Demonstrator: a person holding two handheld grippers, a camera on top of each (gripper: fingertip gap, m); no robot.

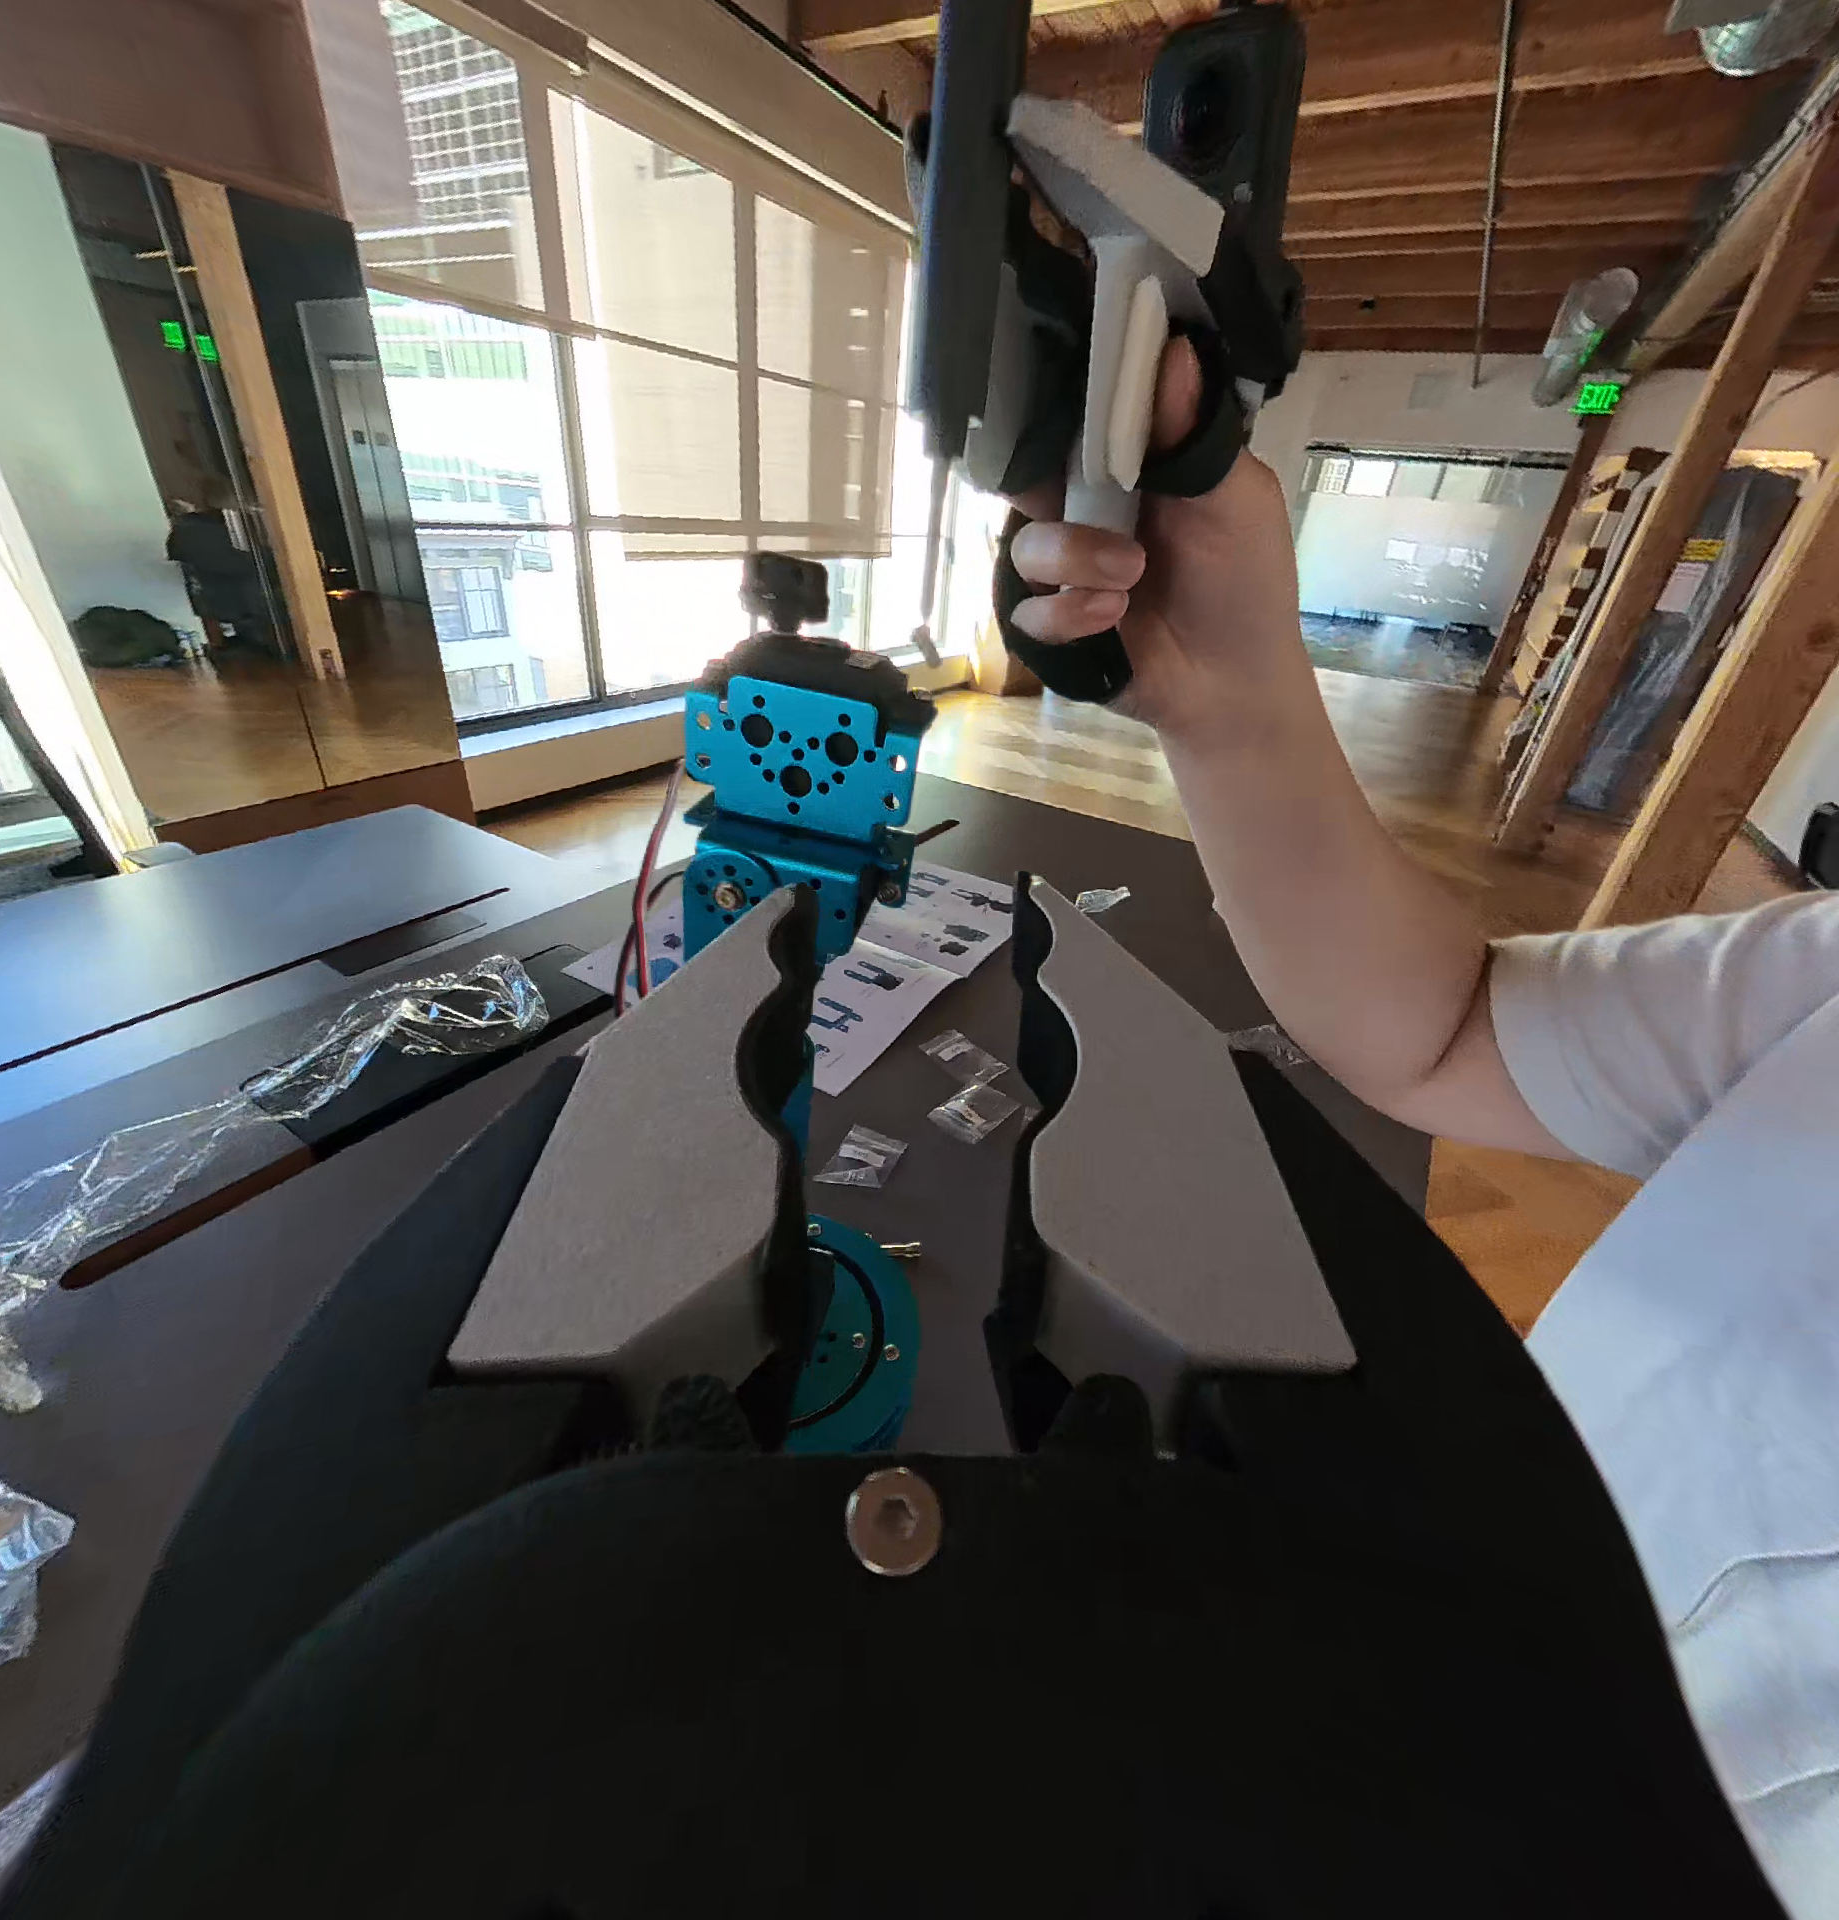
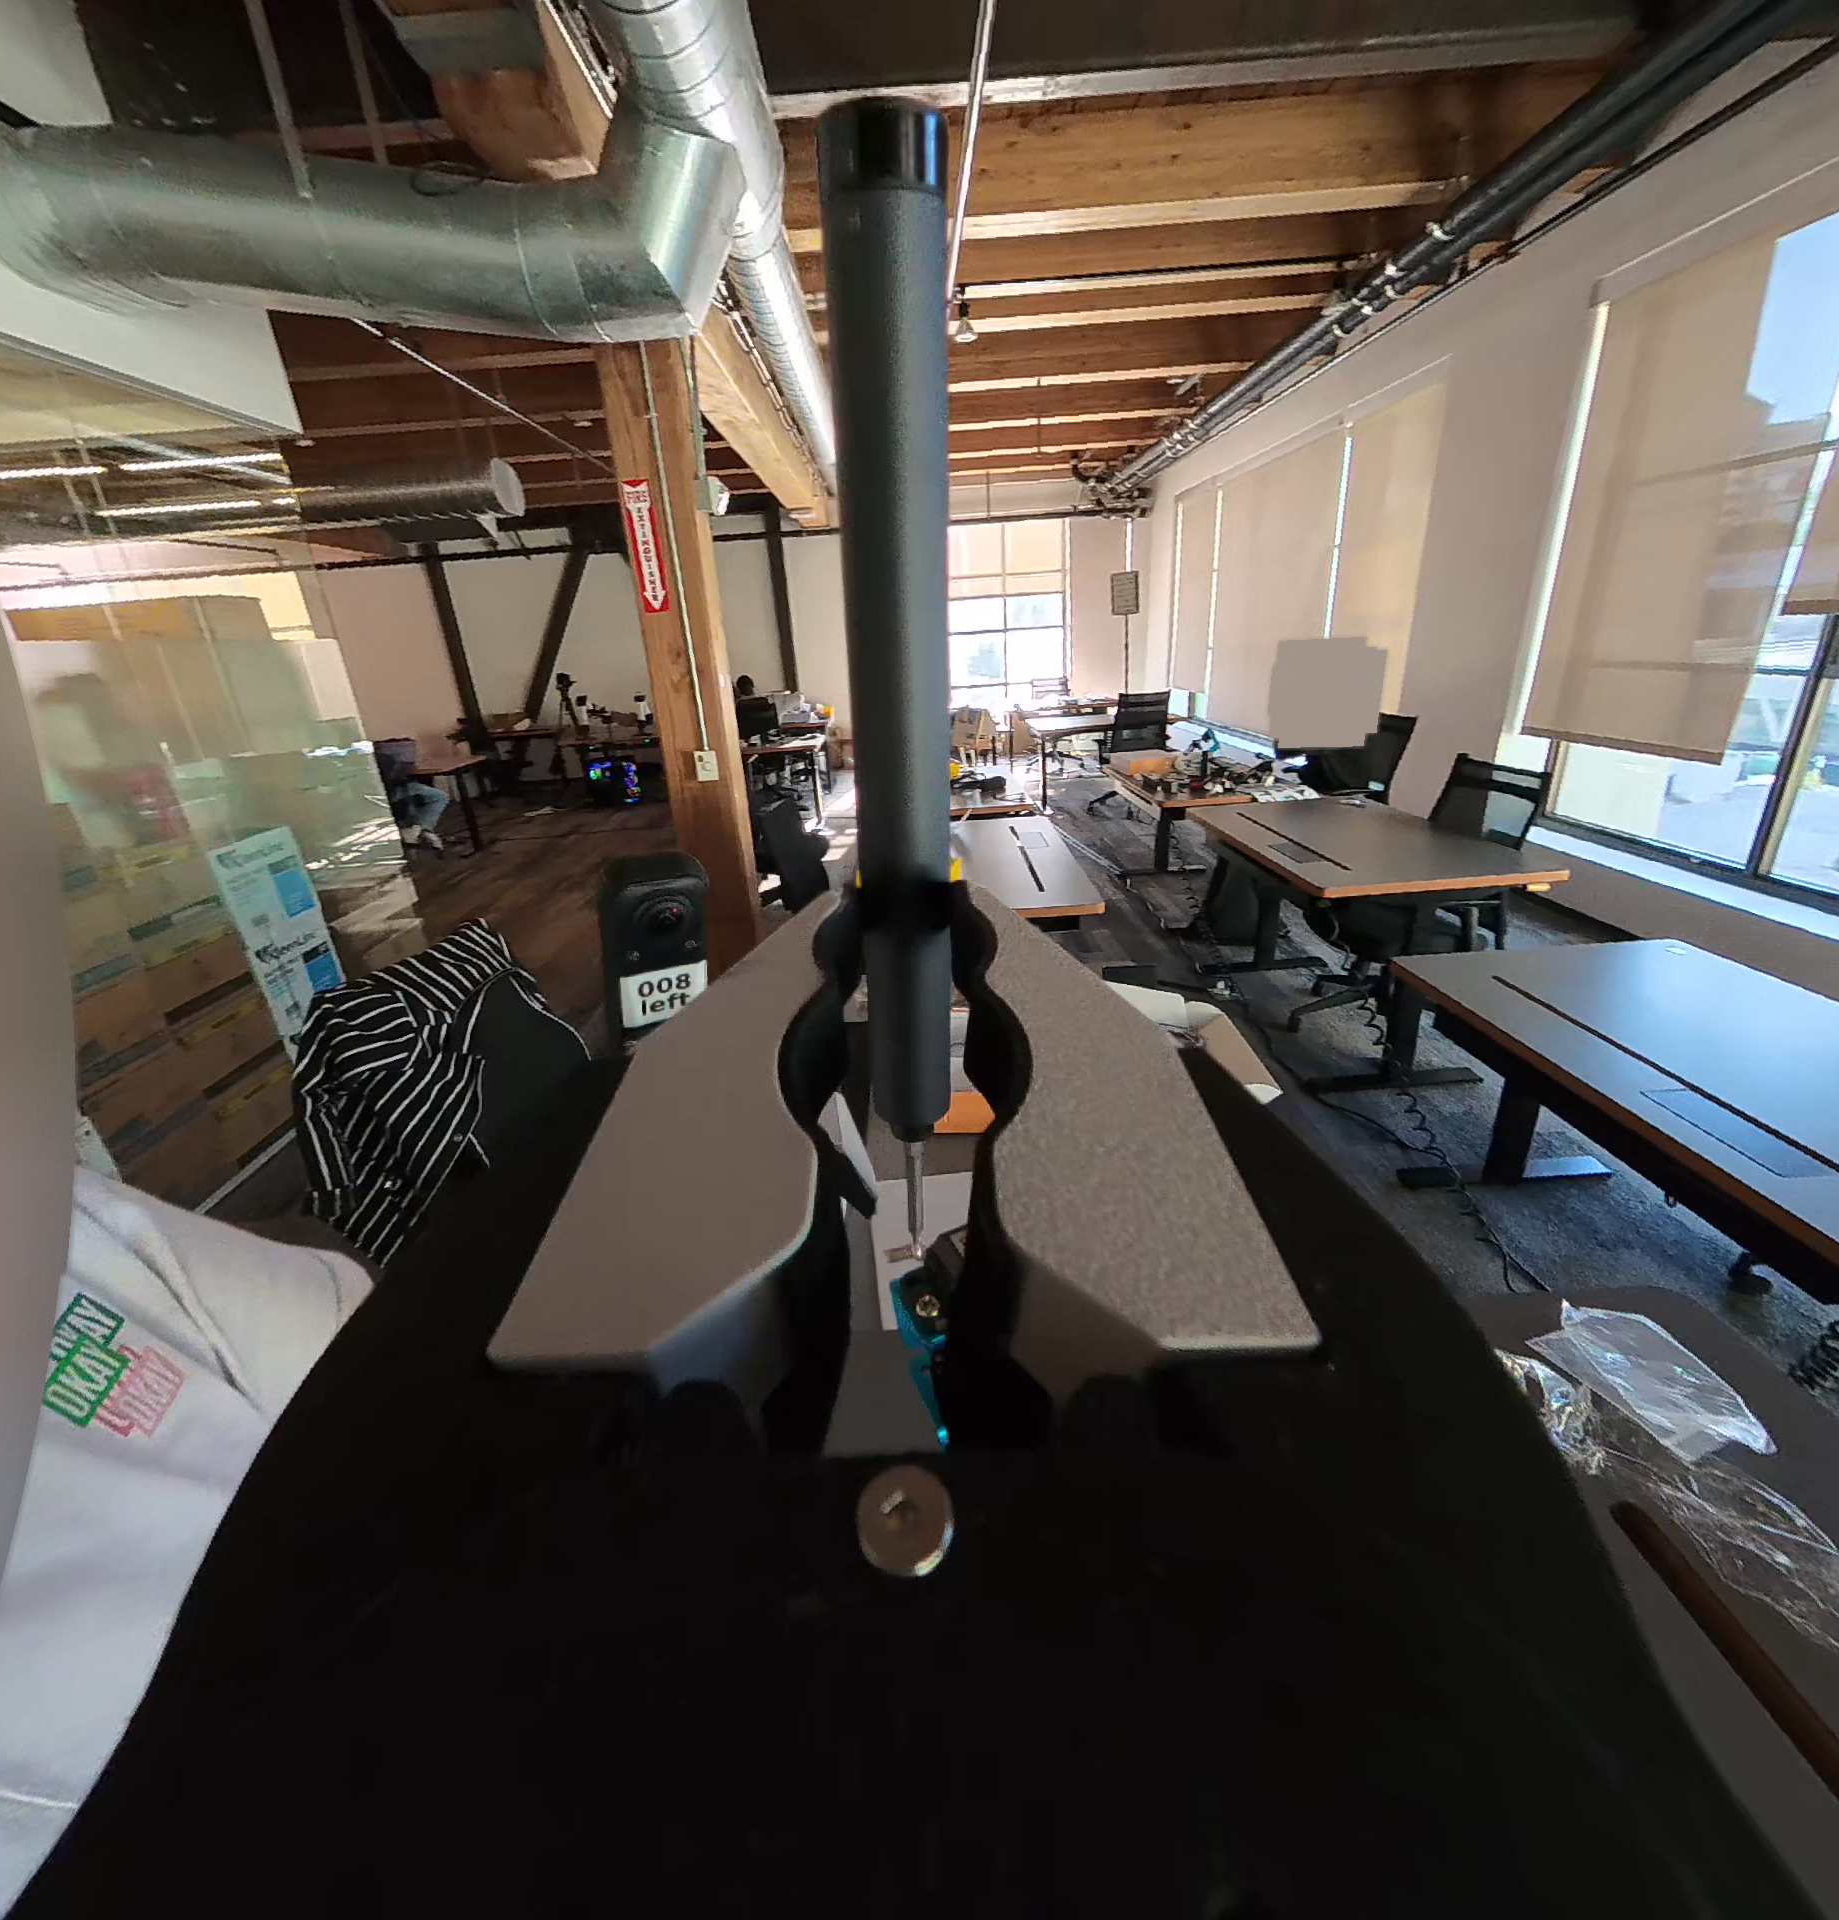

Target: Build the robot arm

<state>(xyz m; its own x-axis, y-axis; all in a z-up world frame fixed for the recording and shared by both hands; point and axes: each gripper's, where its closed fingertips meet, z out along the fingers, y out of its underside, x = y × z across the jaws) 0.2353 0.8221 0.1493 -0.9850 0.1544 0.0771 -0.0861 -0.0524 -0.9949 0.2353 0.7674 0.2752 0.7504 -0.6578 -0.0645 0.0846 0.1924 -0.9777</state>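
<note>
Pinching a grey screwdriver (image 2: 887, 623), the right gripper (image 2: 899, 914) hangs above the blue bracket assembly (image 1: 803, 774); left gripper (image 1: 910, 914) spread.

My own left finger (image 1: 676, 1122) covers the middle of the blue robot arm (image 1: 806, 764), so I cannot tell whether I touch it. Its round base (image 1: 853, 1340) is half hidden behind my frame. My right gripper (image 2: 899, 935) hides most of the blue part (image 2: 920, 1304) under the screwdriver (image 2: 889, 582), and its tip there is too small to read. The plastic wrap (image 1: 271, 1081) runs off the left edge.
</note>
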